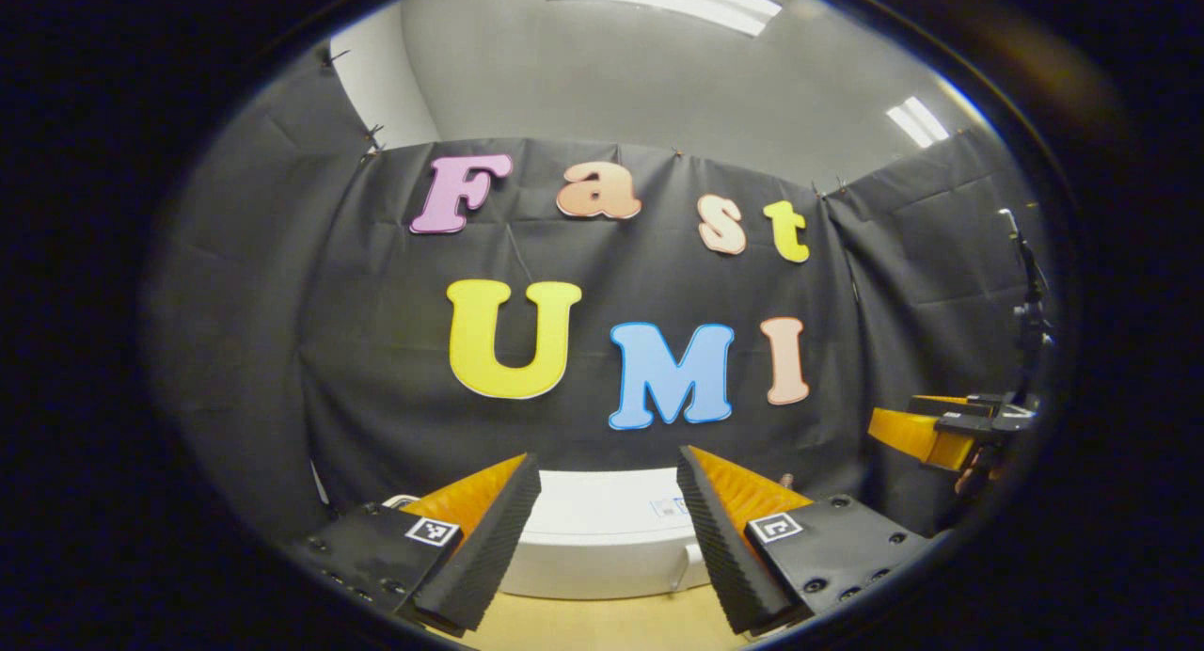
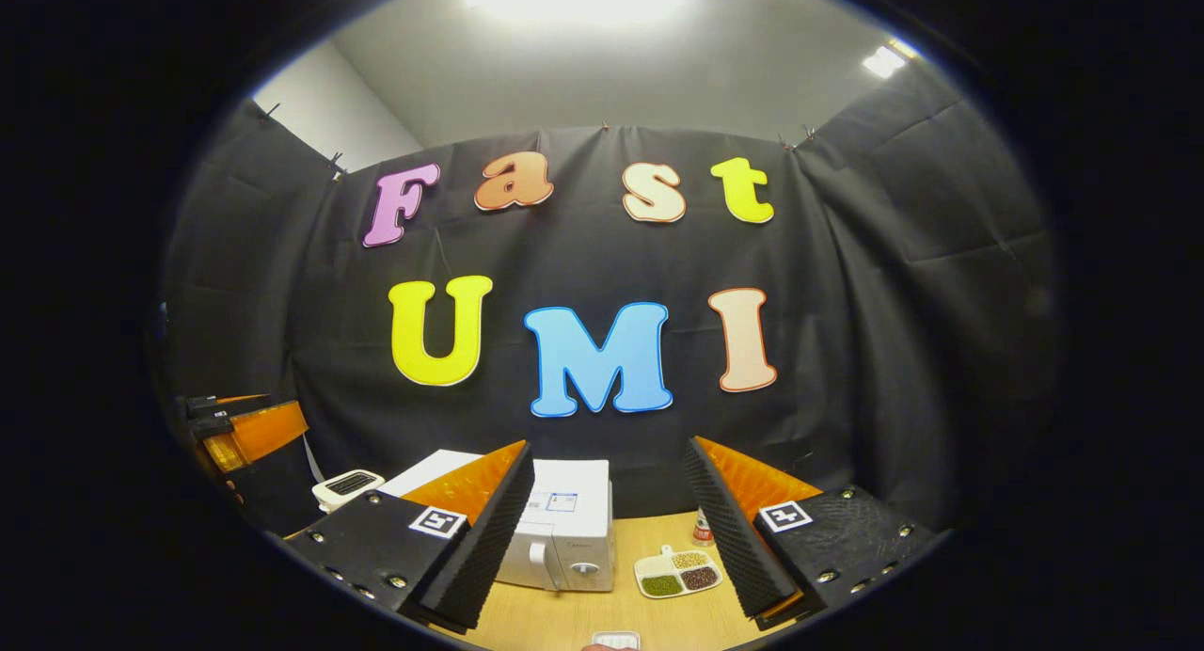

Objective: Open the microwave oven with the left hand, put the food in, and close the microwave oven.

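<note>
Wooden worktop carries everything, and the biggest thing on it is the white microwave, its door seemingly shut, standing at about 11 o'clock from the right tool in the right gripper view. In the left gripper view the microwave sits straight ahead at 12 o'clock, low between the fingers of the left tool, which is spread wide and holds nothing. The right tool is likewise spread and empty.

Judging by this, the task is at its very start: the opening step has not begun, and the next move calls for the left tool to drop and reach the door's handle edge.

Smaller, the food tray with its divided portions lies on the worktop just right of the microwave, at roughly 1 o'clock and close before the right tool. A small bottle stands just behind the tray. Another white item rests to the microwave's left.
</note>
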